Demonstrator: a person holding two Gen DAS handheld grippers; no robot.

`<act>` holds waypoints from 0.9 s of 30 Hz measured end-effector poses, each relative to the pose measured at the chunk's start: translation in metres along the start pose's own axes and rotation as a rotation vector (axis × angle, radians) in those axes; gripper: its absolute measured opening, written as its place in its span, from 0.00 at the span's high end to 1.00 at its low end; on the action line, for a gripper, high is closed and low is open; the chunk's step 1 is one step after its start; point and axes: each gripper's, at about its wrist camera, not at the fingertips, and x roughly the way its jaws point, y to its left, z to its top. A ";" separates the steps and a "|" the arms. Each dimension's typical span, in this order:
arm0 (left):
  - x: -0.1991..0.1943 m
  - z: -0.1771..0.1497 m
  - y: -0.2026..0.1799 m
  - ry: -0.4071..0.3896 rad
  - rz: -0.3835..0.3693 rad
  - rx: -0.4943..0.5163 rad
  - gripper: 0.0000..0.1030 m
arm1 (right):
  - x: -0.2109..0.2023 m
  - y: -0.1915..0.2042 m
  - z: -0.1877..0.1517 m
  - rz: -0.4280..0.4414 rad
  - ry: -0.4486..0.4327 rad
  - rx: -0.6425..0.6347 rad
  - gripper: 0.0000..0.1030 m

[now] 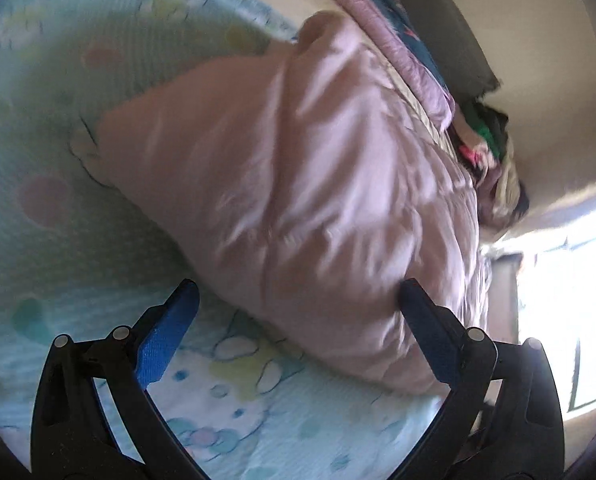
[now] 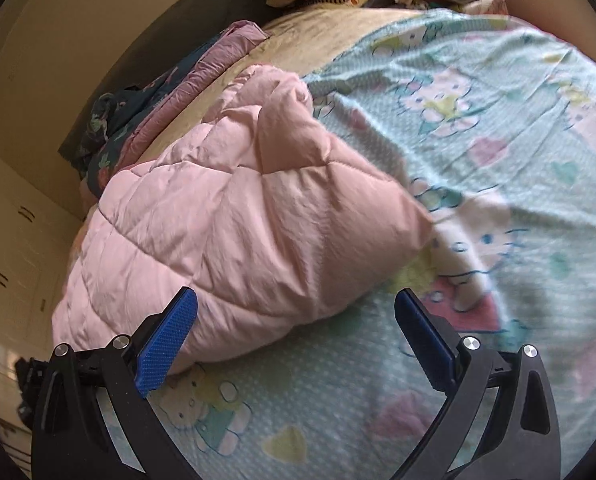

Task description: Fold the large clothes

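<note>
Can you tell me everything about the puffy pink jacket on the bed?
The pink jacket looks padded and quilted, stitched into big squares, with a slightly shiny, crinkled shell. It is folded into a thick bundle on the cartoon-cat bedsheet, near the bed's edge beside a purple blanket. Both grippers are open; neither holds it.

Pale pink quilted puffer garment (image 1: 290, 200) (image 2: 234, 216), padded, with stitched diamond panels and a soft sheen. State: folded into a thick, puffy bundle, surface creased, one rolled end raised at the far side. Position: lying flat on the bed, directly ahead of both tools; partly between the left tool's fingers, ahead-left of the right tool's.
</note>
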 end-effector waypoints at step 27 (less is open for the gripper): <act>0.015 0.002 -0.045 -0.174 0.041 0.226 0.54 | 0.044 0.024 0.027 0.131 -0.081 -0.048 0.50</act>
